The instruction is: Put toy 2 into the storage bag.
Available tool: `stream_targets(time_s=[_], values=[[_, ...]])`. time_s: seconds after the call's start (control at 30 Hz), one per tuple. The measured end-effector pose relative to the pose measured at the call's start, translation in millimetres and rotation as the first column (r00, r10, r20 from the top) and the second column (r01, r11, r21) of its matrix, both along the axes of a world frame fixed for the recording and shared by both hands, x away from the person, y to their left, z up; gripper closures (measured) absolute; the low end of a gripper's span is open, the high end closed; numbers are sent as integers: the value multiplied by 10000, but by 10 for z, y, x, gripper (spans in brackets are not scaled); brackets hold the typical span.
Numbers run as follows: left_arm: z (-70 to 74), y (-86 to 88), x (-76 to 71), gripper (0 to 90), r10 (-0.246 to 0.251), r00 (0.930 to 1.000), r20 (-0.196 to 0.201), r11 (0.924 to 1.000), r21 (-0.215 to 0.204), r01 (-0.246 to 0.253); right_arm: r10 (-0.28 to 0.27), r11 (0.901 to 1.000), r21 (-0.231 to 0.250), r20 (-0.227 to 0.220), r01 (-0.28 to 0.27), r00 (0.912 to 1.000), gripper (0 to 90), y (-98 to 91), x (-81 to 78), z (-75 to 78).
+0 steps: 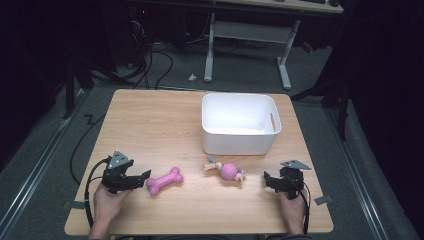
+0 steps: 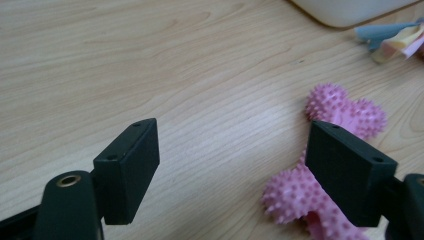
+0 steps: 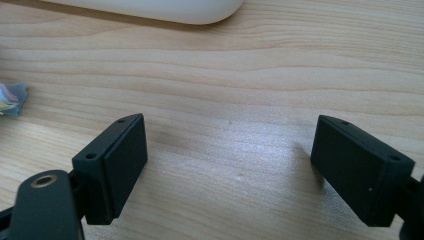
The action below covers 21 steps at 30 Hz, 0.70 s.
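Observation:
A pink spiky bone toy [image 1: 164, 181] lies on the wooden table [image 1: 150, 125] near its front edge. My left gripper [image 1: 141, 179] is open just left of the toy and points at it. In the left gripper view the bone [image 2: 287, 197] lies partly behind the right-hand jaw, and nothing is pressed between the pads of the gripper [image 2: 232, 150]. A pink rope ball toy [image 1: 226, 170] with frayed ends lies front centre. My right gripper [image 1: 269, 181] stands open to its right, over bare wood [image 3: 230, 145].
A white plastic bin [image 1: 240, 123] stands at the back right of the table, apparently with nothing in it. Its rounded corner shows in both gripper views [image 2: 350, 10] [image 3: 150, 10]. The rope toy's fringe [image 3: 10, 100] lies left of the right gripper's jaws. A desk frame [image 1: 247, 30] stands beyond the table.

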State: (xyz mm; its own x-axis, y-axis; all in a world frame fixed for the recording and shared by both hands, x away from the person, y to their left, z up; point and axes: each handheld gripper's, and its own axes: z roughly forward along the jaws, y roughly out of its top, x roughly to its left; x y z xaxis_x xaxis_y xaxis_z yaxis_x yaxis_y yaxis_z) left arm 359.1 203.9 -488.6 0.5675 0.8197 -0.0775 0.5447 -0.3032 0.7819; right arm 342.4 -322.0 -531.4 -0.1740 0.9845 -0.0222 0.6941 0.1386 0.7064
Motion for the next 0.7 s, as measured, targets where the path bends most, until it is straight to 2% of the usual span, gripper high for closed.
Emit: stream_targets(time_s=[0.1, 0.2, 0.37, 0.4, 0.43, 0.47, 0.53, 0.7], values=[[38, -36, -13, 216, -85, 9999, 68, 10000, -48, 85, 9, 10000, 3, 1, -9, 10000, 150, 1, 0, 0], [100, -85, -20, 226, -286, 9992, -280, 9996, 51, 287, 12, 10000, 0, -1, -12, 10000, 150, 0, 0, 0], [149, -171, -43, 217, -505, 9986, -163, 9986, 113, 507, 8, 10000, 0, -2, -8, 10000, 150, 0, 0, 0], [155, -231, -52, 218, -605, 9980, -167, 9974, 390, 611, 22, 10000, -12, -5, -22, 10000, 150, -1, 0, 0], [155, -231, -52, 217, -605, 9980, -167, 9974, 390, 611, 21, 10000, -11, -6, -21, 10000, 150, -1, 0, 0], [155, -260, -55, 217, -629, 9979, -145, 9964, 564, 636, 21, 10000, -11, -6, -21, 10000, 150, -1, 0, 0], [145, -339, -50, 201, -835, 9960, -316, 9938, 711, 856, 21, 10000, -11, -5, -21, 10000, 150, -1, 0, 0], [111, -432, -34, 207, -1037, 9927, -621, 9909, 797, 1085, 24, 10000, -12, -4, -24, 10000, 150, -1, 0, 0]])
